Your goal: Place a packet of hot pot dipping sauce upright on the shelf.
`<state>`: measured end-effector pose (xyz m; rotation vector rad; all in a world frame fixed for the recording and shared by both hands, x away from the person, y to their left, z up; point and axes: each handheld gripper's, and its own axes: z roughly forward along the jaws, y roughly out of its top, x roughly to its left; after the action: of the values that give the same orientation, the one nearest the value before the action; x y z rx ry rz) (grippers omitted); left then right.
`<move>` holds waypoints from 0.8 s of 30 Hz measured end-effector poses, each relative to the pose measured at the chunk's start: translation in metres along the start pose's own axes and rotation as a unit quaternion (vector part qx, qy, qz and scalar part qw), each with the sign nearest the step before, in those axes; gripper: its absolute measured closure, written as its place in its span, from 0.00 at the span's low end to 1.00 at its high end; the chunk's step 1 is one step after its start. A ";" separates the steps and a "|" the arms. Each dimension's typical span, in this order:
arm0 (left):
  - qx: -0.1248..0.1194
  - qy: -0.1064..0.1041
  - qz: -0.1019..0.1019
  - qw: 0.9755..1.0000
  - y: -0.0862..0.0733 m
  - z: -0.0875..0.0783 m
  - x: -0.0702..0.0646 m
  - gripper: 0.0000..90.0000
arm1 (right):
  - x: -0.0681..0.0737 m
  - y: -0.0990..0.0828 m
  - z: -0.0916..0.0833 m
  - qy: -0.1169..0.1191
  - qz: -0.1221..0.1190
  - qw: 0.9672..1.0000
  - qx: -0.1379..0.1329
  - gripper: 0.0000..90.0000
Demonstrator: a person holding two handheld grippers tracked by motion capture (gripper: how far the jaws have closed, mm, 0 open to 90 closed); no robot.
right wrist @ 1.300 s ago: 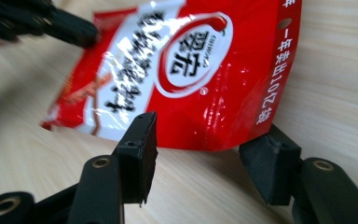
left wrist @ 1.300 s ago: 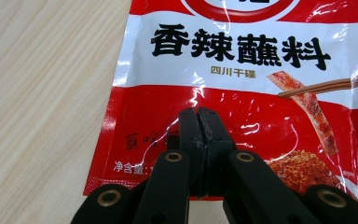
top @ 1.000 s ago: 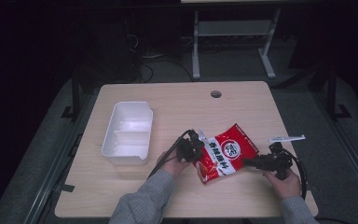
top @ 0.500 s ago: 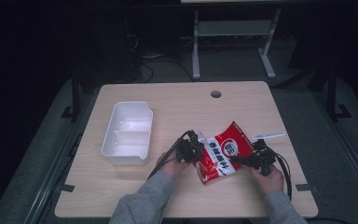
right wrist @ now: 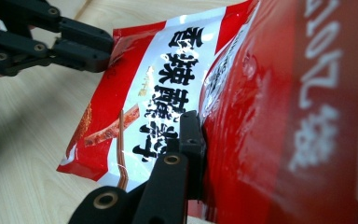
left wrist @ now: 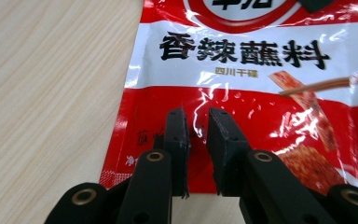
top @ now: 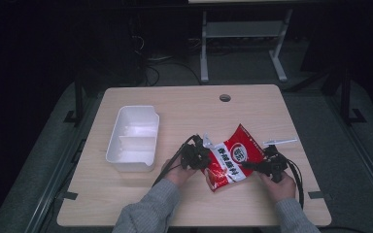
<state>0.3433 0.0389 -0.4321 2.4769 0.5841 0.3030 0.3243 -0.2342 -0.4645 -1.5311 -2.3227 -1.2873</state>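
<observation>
One glossy red-and-white foil seasoning packet (top: 233, 158) with black lettering sits between my two tools on the pale wooden table (top: 184, 102). My right jaws (right wrist: 200, 135) are clenched on its edge, the foil folded up around them, having just been closing. My left jaws (left wrist: 196, 135) have just been opening; they stand slightly parted with a narrow gap, over the packet's red end, and I see no foil pinched between them. Beyond the left jaws, well apart from the packet, rests a white plastic two-compartment tray (top: 132, 138). Near the right jaws lies a thin pale strip (top: 280, 141).
</observation>
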 end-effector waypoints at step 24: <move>-0.035 -0.033 0.001 0.999 -0.052 -0.040 -0.015 0.68 | 0.005 0.001 -0.010 -0.005 -0.018 1.000 -0.022 0.97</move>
<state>0.2989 0.0894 -0.4309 2.4105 0.5343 0.2384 0.3189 -0.2368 -0.4552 -1.5198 -2.3531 -1.3518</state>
